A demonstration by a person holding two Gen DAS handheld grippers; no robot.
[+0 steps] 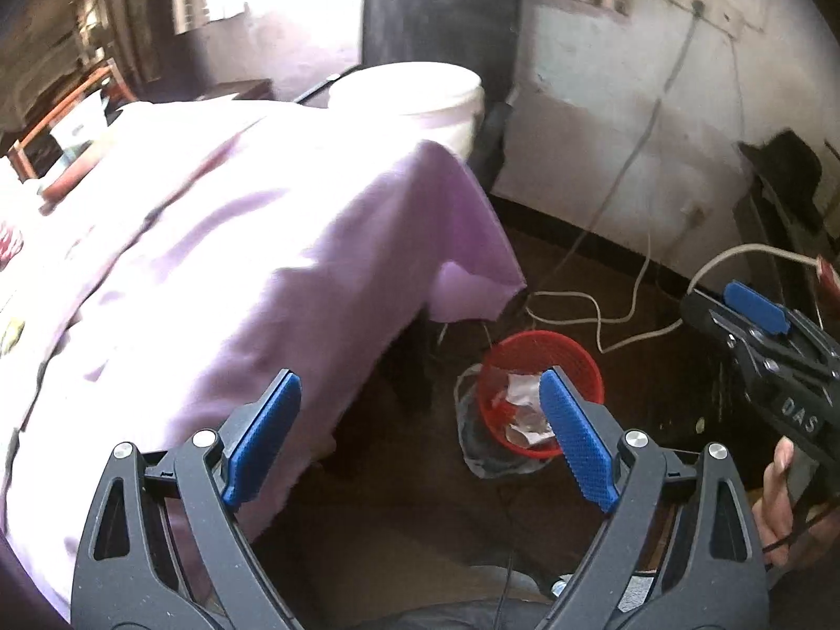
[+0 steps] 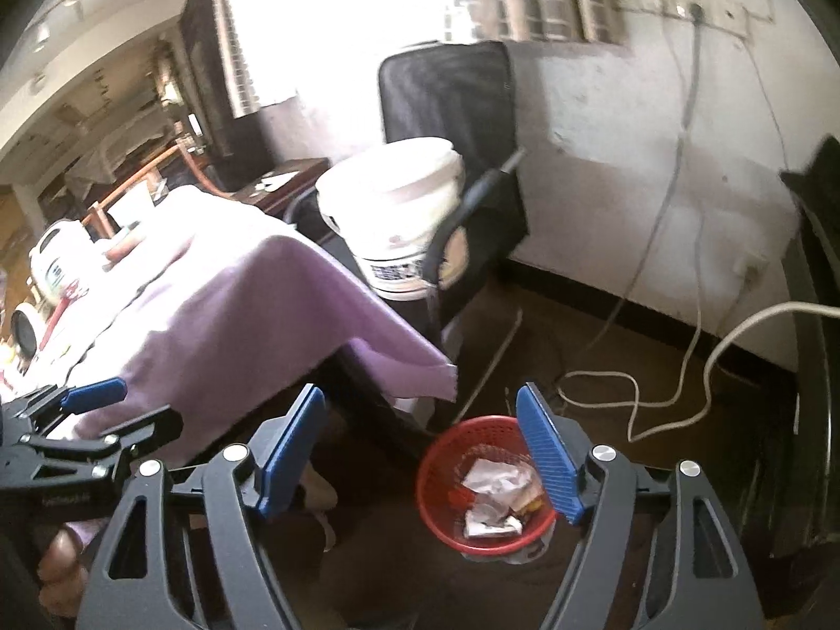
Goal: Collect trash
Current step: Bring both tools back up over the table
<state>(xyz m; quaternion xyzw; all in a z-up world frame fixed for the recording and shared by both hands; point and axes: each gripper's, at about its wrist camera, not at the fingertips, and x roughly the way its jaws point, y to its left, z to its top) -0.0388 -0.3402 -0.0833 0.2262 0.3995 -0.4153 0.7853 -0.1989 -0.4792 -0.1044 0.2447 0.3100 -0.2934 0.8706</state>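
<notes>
A red mesh trash basket (image 1: 530,352) stands on the dark floor beside the table, with crumpled paper and wrappers (image 1: 520,399) inside. In the right wrist view the basket (image 2: 446,451) holds the same crumpled trash (image 2: 496,478). My left gripper (image 1: 420,436) is open and empty, above the floor next to the table's corner. My right gripper (image 2: 420,451) is open and empty, hovering over the basket. The right gripper also shows at the right edge of the left wrist view (image 1: 756,315), the left gripper at the left edge of the right wrist view (image 2: 97,394).
A table with a purple cloth (image 1: 236,241) is on the left, with items at its far end (image 2: 52,273). A white bucket (image 2: 399,205) sits on a black chair (image 2: 451,100) behind. White cables (image 2: 646,399) lie on the floor by the wall.
</notes>
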